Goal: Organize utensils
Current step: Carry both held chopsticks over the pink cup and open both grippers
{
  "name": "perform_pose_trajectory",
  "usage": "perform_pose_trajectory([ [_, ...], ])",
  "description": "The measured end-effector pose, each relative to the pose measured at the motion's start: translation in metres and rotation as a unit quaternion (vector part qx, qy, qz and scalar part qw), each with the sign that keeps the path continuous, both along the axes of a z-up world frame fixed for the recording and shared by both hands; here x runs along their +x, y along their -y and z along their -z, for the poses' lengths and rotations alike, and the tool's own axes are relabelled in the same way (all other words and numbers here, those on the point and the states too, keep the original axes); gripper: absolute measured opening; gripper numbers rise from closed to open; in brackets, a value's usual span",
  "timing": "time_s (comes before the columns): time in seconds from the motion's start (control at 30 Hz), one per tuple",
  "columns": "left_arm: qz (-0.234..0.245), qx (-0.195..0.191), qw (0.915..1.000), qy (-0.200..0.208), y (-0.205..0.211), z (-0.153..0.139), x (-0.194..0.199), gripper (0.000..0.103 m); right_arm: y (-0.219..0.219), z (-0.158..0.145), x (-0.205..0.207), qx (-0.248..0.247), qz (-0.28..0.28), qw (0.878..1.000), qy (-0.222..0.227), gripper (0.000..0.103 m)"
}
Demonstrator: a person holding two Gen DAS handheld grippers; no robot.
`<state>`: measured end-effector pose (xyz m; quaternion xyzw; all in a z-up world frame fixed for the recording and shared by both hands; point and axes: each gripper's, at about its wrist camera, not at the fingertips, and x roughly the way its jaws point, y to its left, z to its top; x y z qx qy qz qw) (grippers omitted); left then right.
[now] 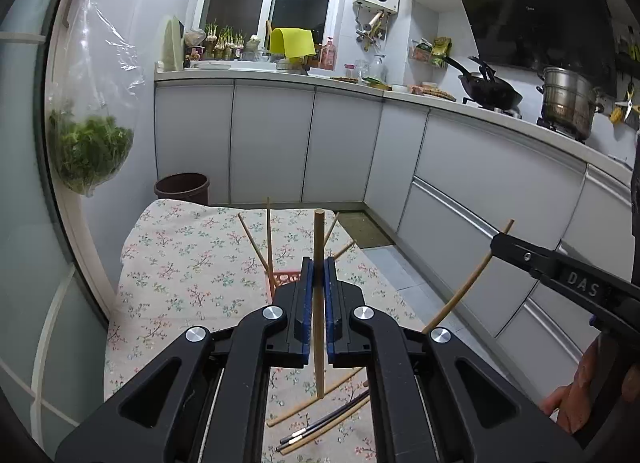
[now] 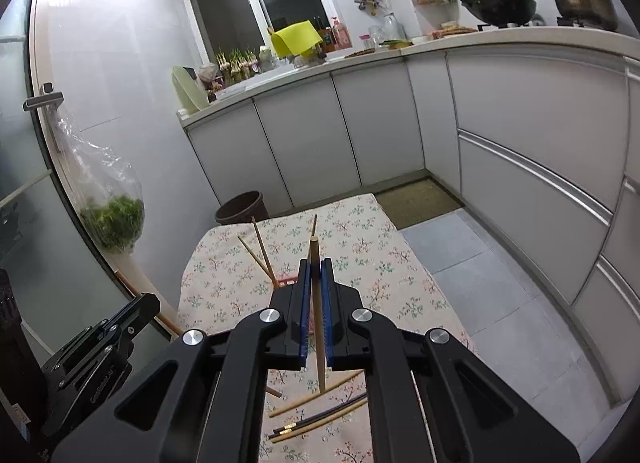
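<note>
while both grippers hang above the floral-cloth bench (image 1: 180, 263), each one pinches a single wooden chopstick. left gripper (image 1: 319, 263) has its blue pads pressed together on a pale chopstick (image 1: 319, 231) that stands nearly upright, its top poking out toward 12 o'clock and its lower end hanging free below the pads, above the cloth. right gripper (image 2: 315, 265) is clamped the same way on another wooden chopstick (image 2: 314, 251), tilted slightly, top toward 12. in the left wrist view the right gripper (image 1: 498, 241) enters from 3 o'clock, with its chopstick (image 1: 464, 287) running from the 1 o'clock tip down to 7 o'clock, and part of a hand (image 1: 576, 395) behind it at 4 o'clock. in the right wrist view the left gripper (image 2: 144, 305) shows at 8 o'clock, side on.

a red basket (image 1: 286, 277) sits on the bench just beyond the left gripper's tip, mostly hidden, with several chopsticks (image 1: 269, 239) leaning out of it toward 11 and 12 o'clock. loose chopsticks (image 1: 320, 423), wooden and dark ones, lie on the cloth at 6 o'clock under the gripper frames; same pile (image 2: 316, 419) in the right view.

brown bin (image 1: 182, 187) on the floor beyond the bench's far edge at 10 o'clock, bag of greens (image 1: 90, 151) hanging at 9 o'clock
</note>
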<state>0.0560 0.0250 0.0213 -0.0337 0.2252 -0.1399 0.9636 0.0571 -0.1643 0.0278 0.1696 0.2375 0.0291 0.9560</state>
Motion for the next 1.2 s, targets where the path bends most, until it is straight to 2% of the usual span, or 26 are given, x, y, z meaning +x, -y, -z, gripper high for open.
perform_pose_trajectory([
  [0.27, -0.005, -0.004, 0.9996, 0.028, -0.004, -0.032, 0.035, 0.004, -0.004, -0.034, 0.018, -0.010, 0.001, 0.999, 0.047, 0.005],
  [0.47, -0.017, 0.015, 0.9983, 0.053, 0.009, -0.045, 0.078, 0.004, -0.005, -0.038, 0.043, -0.011, 0.000, 0.998, 0.055, 0.005],
  [0.67, -0.038, 0.035, 0.9973, 0.052, 0.020, -0.025, 0.130, 0.004, -0.009, -0.027, 0.073, -0.009, -0.007, 0.999, 0.050, 0.005],
  [0.77, -0.043, 0.036, 0.9979, 0.032, 0.021, -0.003, 0.155, 0.005, -0.012, -0.021, 0.089, -0.005, -0.010, 0.999, 0.047, 0.006],
  [0.83, -0.034, 0.028, 0.9991, 0.004, 0.020, 0.018, 0.170, 0.006, -0.015, -0.018, 0.100, 0.001, -0.014, 0.999, 0.046, 0.006],
  [0.93, -0.042, 0.013, 0.9990, -0.011, 0.009, 0.031, 0.171, 0.019, -0.023, -0.016, 0.113, 0.002, -0.021, 0.998, 0.052, 0.006],
  [0.97, -0.043, -0.004, 0.9991, -0.002, 0.002, 0.029, 0.166, 0.027, -0.026, -0.016, 0.116, 0.001, -0.023, 0.998, 0.055, 0.006],
  [1.0, -0.051, -0.014, 0.9985, 0.013, -0.006, 0.024, 0.158, 0.030, -0.030, -0.016, 0.120, 0.000, -0.026, 0.998, 0.058, 0.006],
  [1.07, -0.071, -0.028, 0.9961, 0.045, -0.022, 0.011, 0.141, 0.049, -0.038, -0.014, 0.127, -0.004, -0.030, 0.998, 0.061, 0.005],
  [1.13, -0.092, -0.035, 0.9932, 0.061, -0.035, 0.002, 0.131, 0.057, -0.046, -0.011, 0.135, -0.009, -0.033, 0.997, 0.063, 0.005],
  [1.2, -0.108, -0.047, 0.9908, 0.067, -0.050, -0.003, 0.124, 0.058, -0.053, -0.006, 0.144, -0.015, -0.035, 0.997, 0.066, 0.005],
])
